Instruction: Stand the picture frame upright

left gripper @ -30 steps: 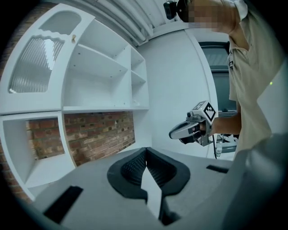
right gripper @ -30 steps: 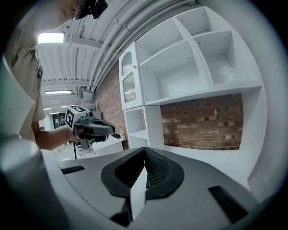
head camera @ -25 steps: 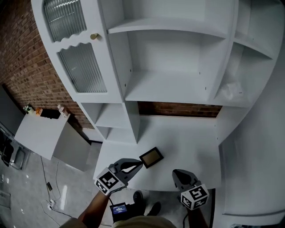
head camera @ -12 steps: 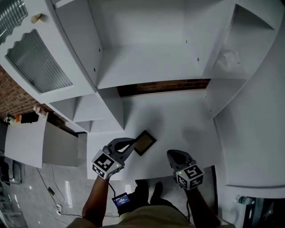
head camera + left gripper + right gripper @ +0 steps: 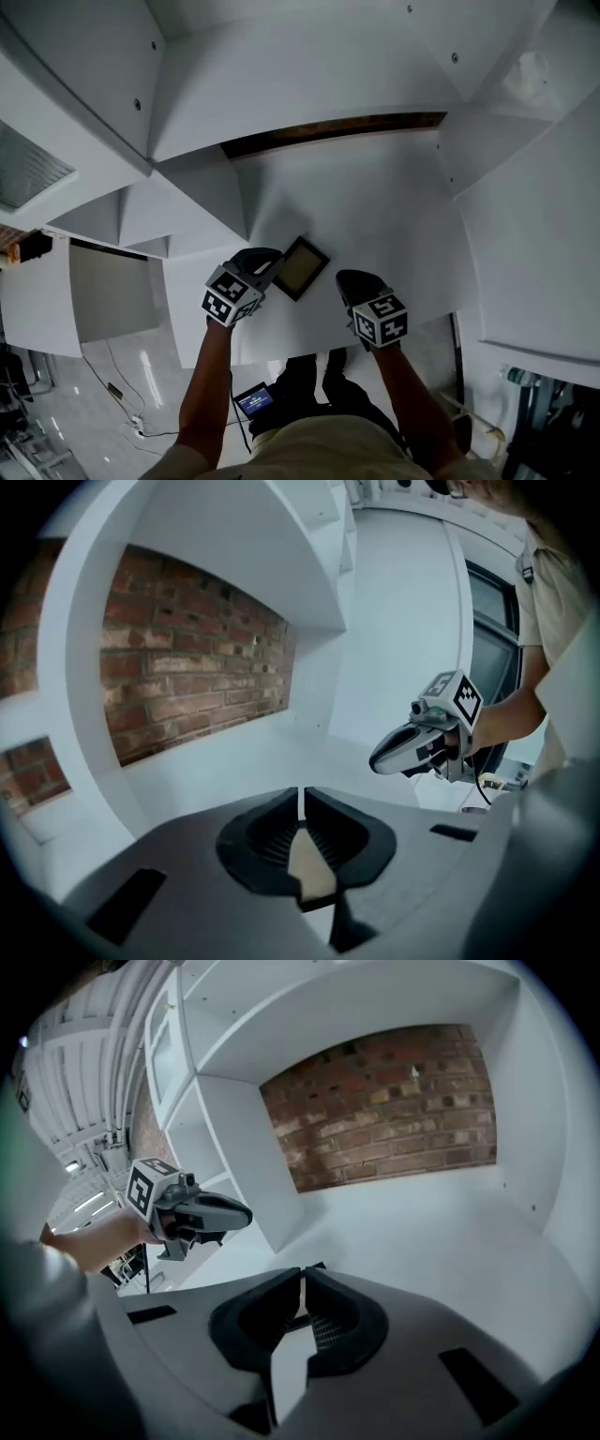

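White bench [image 5: 403, 225]: head view shows frame [image 5: 300, 267] flat between left tongs [image 5: 270, 257] and right tongs [image 5: 345, 278]; gripper views show both closed, empty.

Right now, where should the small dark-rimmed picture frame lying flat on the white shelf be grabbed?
Probably its thin dark rim on the edge nearest the left gripper, approached from that side. The small dark-rimmed picture frame lies flat on the white shelf, so only the edges offer a pinch; the shut jaws must open first.
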A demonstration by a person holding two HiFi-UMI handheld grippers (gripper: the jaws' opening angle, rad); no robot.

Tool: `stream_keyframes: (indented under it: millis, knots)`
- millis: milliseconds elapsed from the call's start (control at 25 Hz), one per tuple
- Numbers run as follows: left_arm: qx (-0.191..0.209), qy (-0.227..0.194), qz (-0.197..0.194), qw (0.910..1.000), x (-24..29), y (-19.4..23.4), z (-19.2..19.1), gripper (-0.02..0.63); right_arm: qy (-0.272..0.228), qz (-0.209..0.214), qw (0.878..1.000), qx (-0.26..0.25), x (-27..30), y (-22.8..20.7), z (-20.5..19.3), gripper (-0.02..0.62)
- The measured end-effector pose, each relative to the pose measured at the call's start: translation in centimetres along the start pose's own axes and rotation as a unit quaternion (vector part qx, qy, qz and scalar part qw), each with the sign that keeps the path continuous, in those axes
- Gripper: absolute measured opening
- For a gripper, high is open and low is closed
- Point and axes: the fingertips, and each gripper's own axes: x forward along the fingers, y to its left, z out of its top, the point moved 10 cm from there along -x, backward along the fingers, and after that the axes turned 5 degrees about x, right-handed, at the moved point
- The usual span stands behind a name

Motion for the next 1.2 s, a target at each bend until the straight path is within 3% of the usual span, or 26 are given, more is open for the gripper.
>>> stream_keyframes:
  millis: [400, 520, 600, 920, 1200]
  knots:
    - [-0.046, 0.091, -0.055, 0.9933, 8.3, 5.2, -7.0, 0.019, 0.063, -0.029, 0.994, 0.088, 8.6, -3.8, -4.6, 0.012]
    - [-0.048, 0.117, -0.065, 0.9899, 9.8, 6.1, -8.1, 0.041, 0.076, -0.035, 0.991, 0.108, 10.1, -4.6, -5.2, 0.09]
    - [-0.049, 0.129, -0.072, 0.9879, 10.5, 6.5, -8.5, 0.052, 0.084, -0.039, 0.988, 0.125, 10.9, -5.1, -5.5, 0.094]
    - [-0.068, 0.156, -0.113, 0.9789, 12.8, 6.8, -9.2, 0.067, 0.099, -0.041, 0.979, 0.173, 12.5, -6.2, -6.2, 0.138]
    - [-0.117, 0.146, -0.125, 0.9743, 13.5, 6.8, -9.5, 0.083, 0.084, -0.036, 0.975, 0.205, 12.7, -6.7, -6.0, 0.14]
